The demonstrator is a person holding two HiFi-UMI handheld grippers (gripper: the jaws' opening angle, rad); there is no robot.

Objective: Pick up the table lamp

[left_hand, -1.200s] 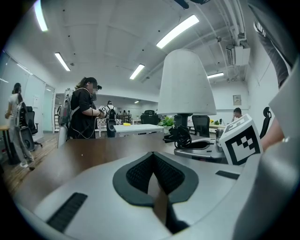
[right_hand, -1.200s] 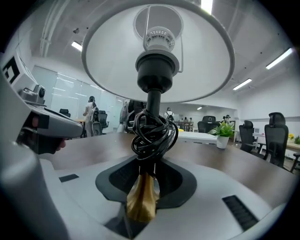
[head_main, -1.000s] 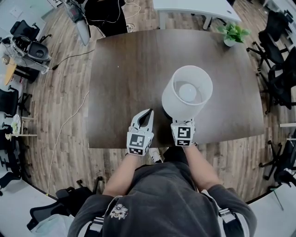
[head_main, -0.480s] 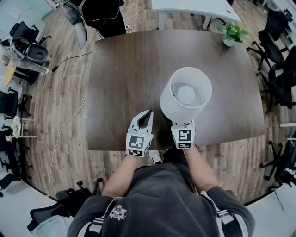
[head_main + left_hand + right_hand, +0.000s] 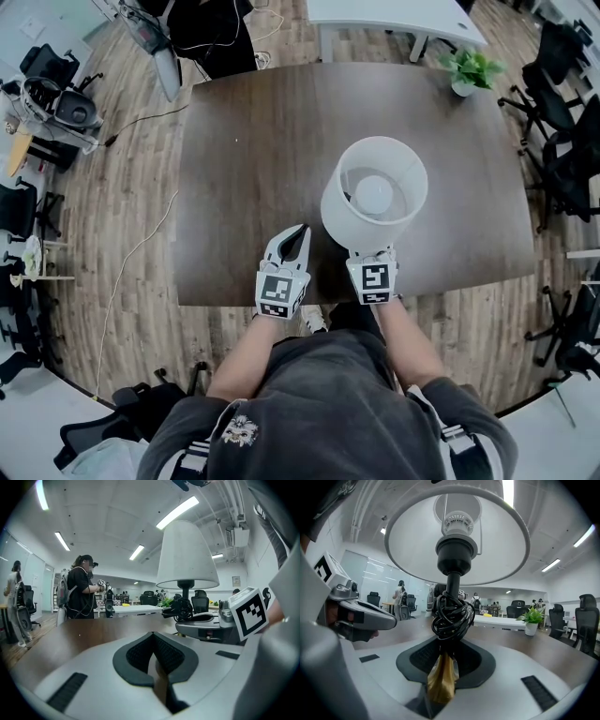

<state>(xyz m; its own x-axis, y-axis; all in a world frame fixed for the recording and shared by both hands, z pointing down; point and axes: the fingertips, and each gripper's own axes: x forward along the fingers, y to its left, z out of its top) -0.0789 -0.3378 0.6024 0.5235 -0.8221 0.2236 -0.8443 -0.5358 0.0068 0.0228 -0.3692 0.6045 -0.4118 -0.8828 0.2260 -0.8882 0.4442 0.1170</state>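
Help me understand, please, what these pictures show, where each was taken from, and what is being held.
No robot here: a person holds a two-jaw gripper in each hand. The head view looks down from a camera on the person's head; the two gripper views come from cameras riding on the grippers. At the dark table's near edge is a white-shaded table lamp; at its far corner, a potted plant. The right gripper is closed on the lamp's gold lower stem, below a wound black cord. The left gripper is shut and empty, beside the lamp.
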